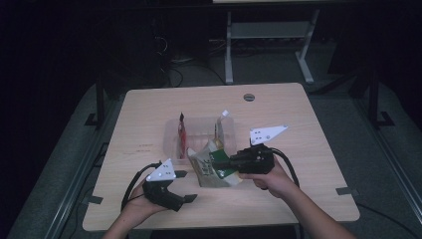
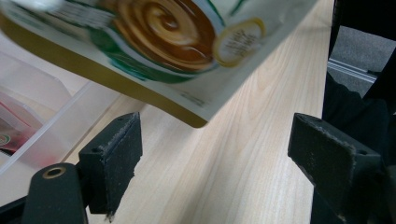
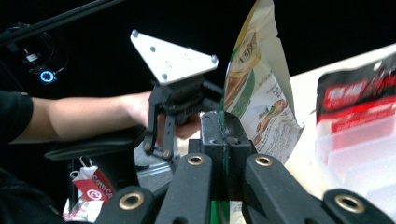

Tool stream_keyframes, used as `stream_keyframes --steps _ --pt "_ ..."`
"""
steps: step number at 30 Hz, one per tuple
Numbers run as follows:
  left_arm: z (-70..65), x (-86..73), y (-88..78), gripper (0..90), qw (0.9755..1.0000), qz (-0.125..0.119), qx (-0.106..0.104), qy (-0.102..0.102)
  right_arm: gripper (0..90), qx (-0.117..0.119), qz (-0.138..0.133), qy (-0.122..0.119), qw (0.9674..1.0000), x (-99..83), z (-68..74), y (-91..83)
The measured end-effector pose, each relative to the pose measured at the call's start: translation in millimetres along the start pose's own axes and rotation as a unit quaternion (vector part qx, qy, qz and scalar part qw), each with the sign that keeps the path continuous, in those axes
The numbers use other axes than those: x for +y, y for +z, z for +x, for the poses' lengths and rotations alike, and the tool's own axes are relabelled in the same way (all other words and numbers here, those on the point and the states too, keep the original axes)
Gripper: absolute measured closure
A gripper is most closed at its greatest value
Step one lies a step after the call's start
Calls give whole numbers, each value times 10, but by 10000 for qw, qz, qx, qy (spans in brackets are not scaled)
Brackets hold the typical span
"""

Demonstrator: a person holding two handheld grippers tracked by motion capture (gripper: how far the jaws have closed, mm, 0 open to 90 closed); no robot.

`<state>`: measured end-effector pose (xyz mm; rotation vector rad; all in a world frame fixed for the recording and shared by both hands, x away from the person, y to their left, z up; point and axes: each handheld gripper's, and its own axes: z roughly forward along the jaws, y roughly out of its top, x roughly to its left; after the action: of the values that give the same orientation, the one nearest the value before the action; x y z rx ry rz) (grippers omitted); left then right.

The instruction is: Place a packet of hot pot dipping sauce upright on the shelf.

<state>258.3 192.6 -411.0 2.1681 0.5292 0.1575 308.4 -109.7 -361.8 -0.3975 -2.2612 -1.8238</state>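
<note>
**A:** What's laid out, biggest thing first?

**B:** A pale wooden table [image 1: 149,114] in a dark room. Near its middle sits a clear plastic bin [image 1: 171,134] with dividers; a red packet [image 1: 182,134] stands in its left slot and a yellowish packet [image 1: 219,127] in the right. Just in front of the bin is a green and cream snack pouch [image 1: 209,169], tilted, with its lower edge close over the tabletop.

**A:** Who has the pouch?

**B:** The right gripper [image 1: 217,162]. In the right gripper view its jaws are pressed together on the pouch's edge, pinching it. The left gripper [image 1: 185,186] is at the near left of the table, apart from the pouch, its jaws spread wide with nothing between them; in its own view the pouch hangs just above and ahead of them.

**A:** So what would doing this step well take?

**B:** I'd judge the pouch is headed for a free slot in the bin. Keep the pinch firm, lift until the bottom edge clears the bin's near wall, turn the pouch upright, then lower it between the dividers without knocking the packets already standing.
</note>
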Motion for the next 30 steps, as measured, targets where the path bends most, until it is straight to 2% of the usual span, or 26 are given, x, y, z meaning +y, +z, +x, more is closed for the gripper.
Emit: stream_keyframes --steps 8,13,24,30 --pt "32 -15 -16 174 10000 14 7 47 900 -205 -196 -114 9995 161 -94 76" --pt "43 -29 -13 174 10000 18 -25 -27 900 -389 -293 -139 9987 252 -169 85" --pt "49 -38 5 174 9999 81 -74 -33 900 -855 -394 -94 9955 450 -428 109" --pt "45 -48 20 174 9999 100 -117 -46 900 -1033 -363 -4 9940 465 -553 163"
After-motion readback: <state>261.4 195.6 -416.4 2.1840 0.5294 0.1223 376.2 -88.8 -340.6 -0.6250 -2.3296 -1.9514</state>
